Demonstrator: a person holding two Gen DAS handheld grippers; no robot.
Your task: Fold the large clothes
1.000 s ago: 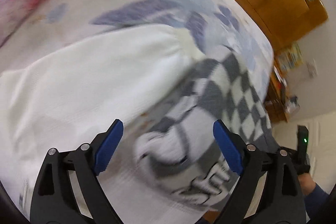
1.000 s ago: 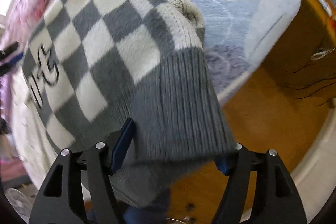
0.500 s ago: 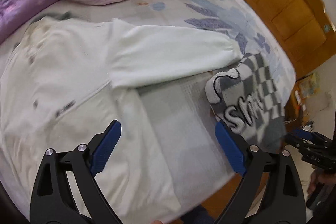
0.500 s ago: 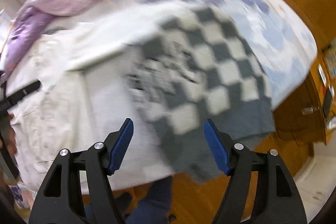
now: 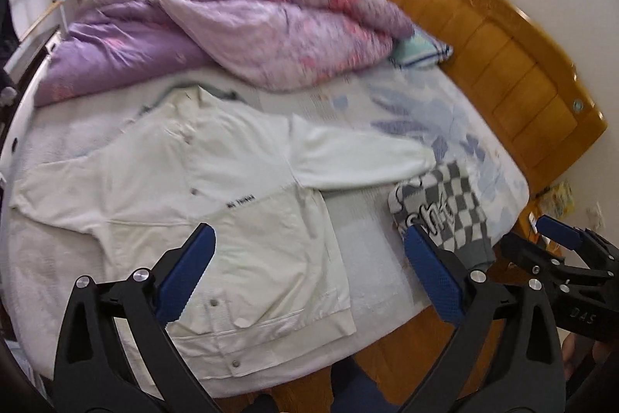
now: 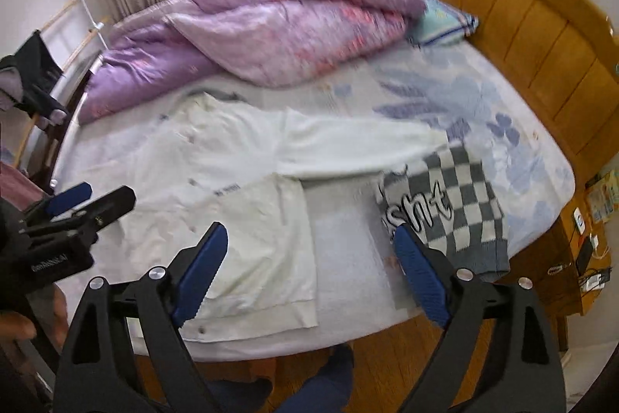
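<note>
Below my left gripper (image 5: pixel 307 275) and right gripper (image 6: pixel 309 268), both just spread wide and empty, lie the jacket (image 5: pixel 216 204) and checked sweater (image 6: pixel 456 204) on the bed (image 6: pixel 503 126).

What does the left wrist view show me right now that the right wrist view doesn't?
Only the left wrist view: the right gripper at its right edge, open and empty, beside the bed.
Only the right wrist view: the left gripper at its left edge, open, a drying rack along the far wall, and plugs and cables by the bedside cabinet.
Both: the white jacket spread flat on the bed, the folded checked sweater at the bed's right edge under the jacket's sleeve end, the purple quilt and the wooden headboard. Both grippers' jaws have just been opening; nothing is between them.
</note>
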